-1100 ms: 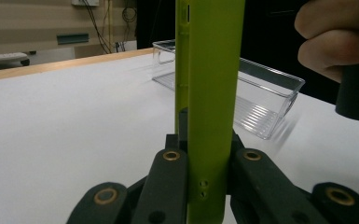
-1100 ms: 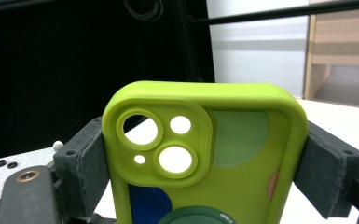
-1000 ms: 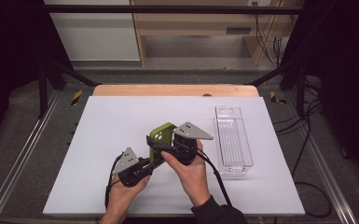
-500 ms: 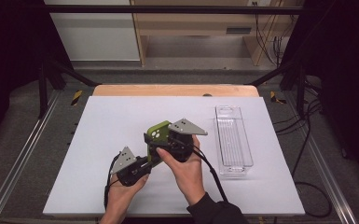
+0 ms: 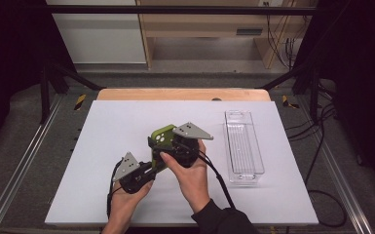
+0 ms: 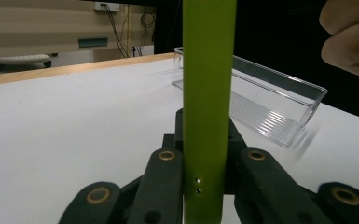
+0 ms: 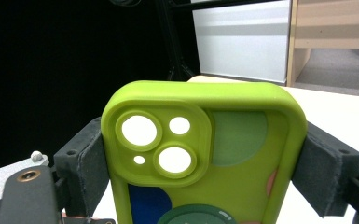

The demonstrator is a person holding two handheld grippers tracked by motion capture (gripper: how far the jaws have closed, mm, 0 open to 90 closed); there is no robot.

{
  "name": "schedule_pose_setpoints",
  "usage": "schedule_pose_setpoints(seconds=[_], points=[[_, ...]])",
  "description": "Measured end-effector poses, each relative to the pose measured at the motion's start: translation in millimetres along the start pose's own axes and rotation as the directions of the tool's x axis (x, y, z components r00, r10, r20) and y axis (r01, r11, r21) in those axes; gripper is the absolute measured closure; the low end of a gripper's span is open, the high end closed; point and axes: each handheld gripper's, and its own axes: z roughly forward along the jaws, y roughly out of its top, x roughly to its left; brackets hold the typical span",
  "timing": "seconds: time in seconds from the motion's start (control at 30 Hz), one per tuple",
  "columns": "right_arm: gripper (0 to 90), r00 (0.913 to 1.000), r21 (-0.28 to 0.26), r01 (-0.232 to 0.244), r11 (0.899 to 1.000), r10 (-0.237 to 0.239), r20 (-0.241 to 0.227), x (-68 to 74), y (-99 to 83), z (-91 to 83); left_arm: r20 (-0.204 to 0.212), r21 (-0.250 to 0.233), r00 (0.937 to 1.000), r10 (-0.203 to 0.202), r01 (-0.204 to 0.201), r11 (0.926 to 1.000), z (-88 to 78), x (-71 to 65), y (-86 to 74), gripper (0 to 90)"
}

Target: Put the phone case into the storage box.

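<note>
Between the fingers (image 7: pixel 86 161) of the right gripper (image 5: pixel 175 146), clamped at both side edges, stands the green phone case (image 7: pixel 205 154). The left gripper (image 5: pixel 143 173) pinches its lower edge, jaws having just eased slightly. Beneath lies a white tabletop (image 5: pixel 117 122); right of the fingers, a clear tray (image 5: pixel 243 146) before a dark room.

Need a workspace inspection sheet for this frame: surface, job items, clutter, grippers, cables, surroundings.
Surface: white board on a wooden table, flat and clean.
Job's things: green phone case held above the board; clear plastic tray empty at the board's right side.
Clutter: nothing seen.
Grippers: left gripper has its fingers shut on the case's thin edge; right gripper has its fingers shut across the case's width, near the camera cut-out.
Cables: one black cable trails from the right gripper and another from the left; loose floor cables at right.
Surroundings: wooden shelf unit behind, dark curtains at the sides.
</note>
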Motion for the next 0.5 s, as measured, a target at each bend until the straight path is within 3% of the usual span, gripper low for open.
schedule_pose_setpoints(seconds=[0.3, 0.47, 0.5], points=[[16.7, 1.0000, -0.010, -0.008, 1.000, 0.008, 0.003, 3.4, -3.8, 3.4, -0.018, -0.002, 0.9998, -0.007, 0.007, 1.0000, -1.5, 1.4, -0.5, 81.5], [16.7, 1.0000, -0.013, -0.009, 1.000, 0.009, 0.002, 1.9, -3.8, 4.7, -0.029, -0.010, 0.9996, -0.007, 0.006, 0.9999, -2.0, 2.1, 0.0, 77.4], [16.7, 0.9999, -0.011, -0.014, 1.000, 0.014, 0.001, 0.9, -3.5, 6.0, -0.031, -0.012, 0.9995, -0.008, 0.007, 0.9999, -1.4, 2.3, -0.2, 73.2]])
